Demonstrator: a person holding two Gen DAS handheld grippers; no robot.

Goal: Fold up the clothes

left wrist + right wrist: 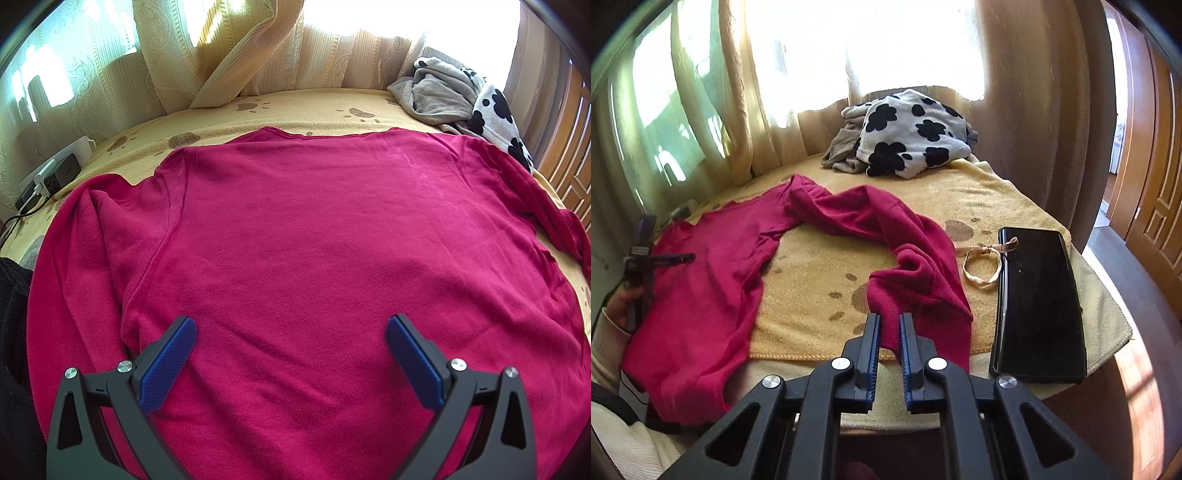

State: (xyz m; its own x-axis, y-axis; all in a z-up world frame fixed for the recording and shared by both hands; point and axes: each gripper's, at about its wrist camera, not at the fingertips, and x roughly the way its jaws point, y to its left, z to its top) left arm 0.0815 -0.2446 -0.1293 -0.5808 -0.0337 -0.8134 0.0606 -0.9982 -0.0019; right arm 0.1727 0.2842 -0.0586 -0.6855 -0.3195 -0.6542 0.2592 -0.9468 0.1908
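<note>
- A lived-in room of a home, lit by daylight.
- Patterned beige curtains [764, 92] hang across a bright window.
- A yellow paw-print blanket [820, 280] covers the work surface.
- Loose laundry is heaped at the far edge, with a cow-spotted garment [908, 136] on top.
- A panelled wooden door [1156, 192] stands at the right.
- A power strip with chargers [55, 173] lies near the wall.

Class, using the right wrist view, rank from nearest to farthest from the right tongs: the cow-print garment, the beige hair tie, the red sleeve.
1. Red sleeve, gripped in the right tongs.
2. Beige hair tie, right of them.
3. Cow-print garment, far back by the curtain.
</note>
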